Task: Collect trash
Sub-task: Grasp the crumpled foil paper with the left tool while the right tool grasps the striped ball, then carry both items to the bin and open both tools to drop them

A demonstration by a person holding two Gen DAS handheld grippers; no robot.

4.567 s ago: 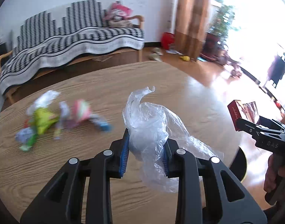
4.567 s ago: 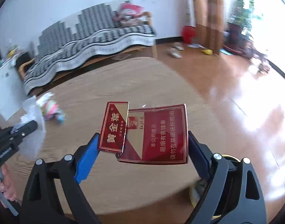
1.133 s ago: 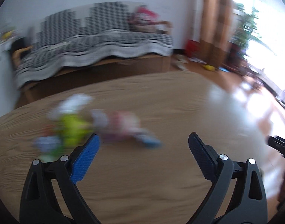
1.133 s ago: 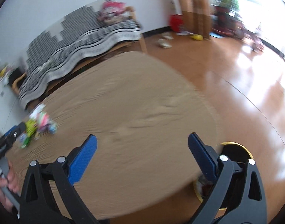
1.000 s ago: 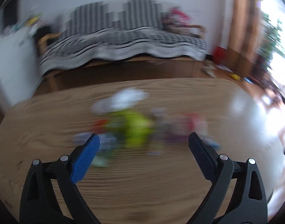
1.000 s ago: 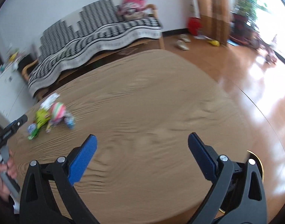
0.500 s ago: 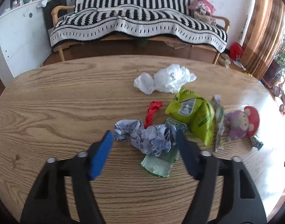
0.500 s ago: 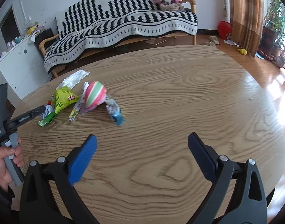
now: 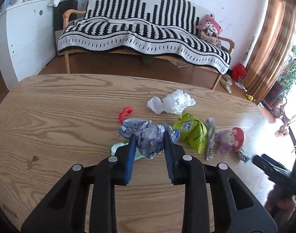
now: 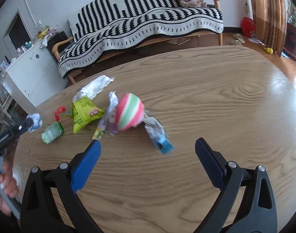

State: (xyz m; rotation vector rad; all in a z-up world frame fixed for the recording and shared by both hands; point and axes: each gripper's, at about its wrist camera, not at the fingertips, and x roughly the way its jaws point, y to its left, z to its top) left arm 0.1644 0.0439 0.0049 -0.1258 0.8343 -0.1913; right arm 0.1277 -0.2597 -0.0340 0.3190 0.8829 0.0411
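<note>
Clamping the crumpled blue-white paper (image 9: 148,136) now, your left gripper (image 9: 149,145) was spread a moment ago; right gripper (image 10: 147,151) gapes empty, wrapper (image 10: 157,134) at 12 o'clock, probably next.

We see the trash clustered toward the tabletop's (image 9: 50,106) left edge: crumpled paper wad (image 9: 148,136) between our left tool's (image 9: 149,145) fingers, snack bag (image 9: 192,134) right of it, tissue (image 9: 173,103) behind, sofa (image 9: 148,33) beyond.
</note>
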